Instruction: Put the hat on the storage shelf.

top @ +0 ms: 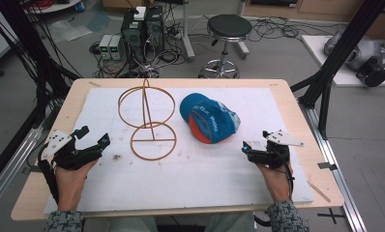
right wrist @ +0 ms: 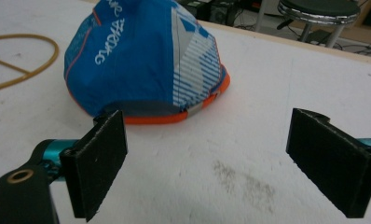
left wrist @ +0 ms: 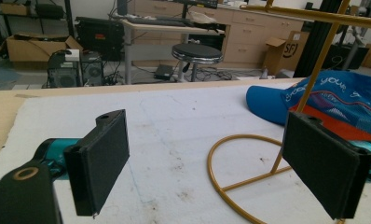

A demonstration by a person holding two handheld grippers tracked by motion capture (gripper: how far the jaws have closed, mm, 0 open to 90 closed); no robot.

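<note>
A: Where does the work stand?

B: At the very start, by my reading. The blue cap lies on the white mat of the desk, just right of the gold wire stand, near it but apart as far as the high view lets me tell. Nothing hangs on the stand.

A: And the grippers?

B: Both are low at the near side of the desk, well apart from each other. The left gripper is at the mat's left edge with its jaws spread wide and nothing between them; in the left gripper view the stand's base ring and the cap lie ahead. The right gripper sits near the cap's right side, jaws likewise spread and empty; the right gripper view looks at the cap's back edge with its orange trim.

A: So nothing is gripped?

B: Nothing. The cap is untouched and the stand is upright on its ring.

A: What's left, then?

B: Everything, I'd judge: reach the cap, close on its fabric, lift it, and most likely set it on the stand's upper hoop. The right gripper is the nearer one.
</note>
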